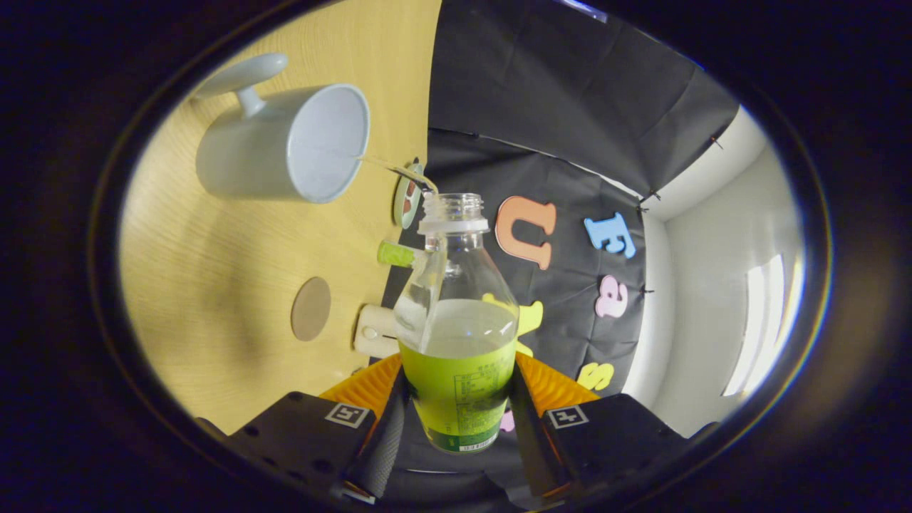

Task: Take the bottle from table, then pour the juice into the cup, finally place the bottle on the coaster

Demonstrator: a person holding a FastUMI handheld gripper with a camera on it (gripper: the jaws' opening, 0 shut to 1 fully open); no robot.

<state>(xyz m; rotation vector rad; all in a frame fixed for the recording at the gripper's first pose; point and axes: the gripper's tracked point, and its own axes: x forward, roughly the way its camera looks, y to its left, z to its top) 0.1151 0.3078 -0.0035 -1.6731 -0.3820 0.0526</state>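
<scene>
My gripper (pixel 457 399) is shut on a clear bottle (pixel 458 320) with a green label, both fingers pressing its labelled lower part. The bottle is uncapped and tipped over toward a white cup (pixel 285 146) that stands on the wooden table (pixel 214 299). A thin stream of clear liquid (pixel 392 169) runs from the bottle's mouth into the cup's opening. Liquid fills the bottle to about the top of the label. A round brown coaster (pixel 311 308) lies flat on the table, between the cup and my fingers.
Along the table's far edge by the black wall sit a cream block (pixel 374 332), a small green cap-like piece (pixel 396 254) and a round disc (pixel 407 199). A white wall (pixel 712 299) lies beyond the cloth.
</scene>
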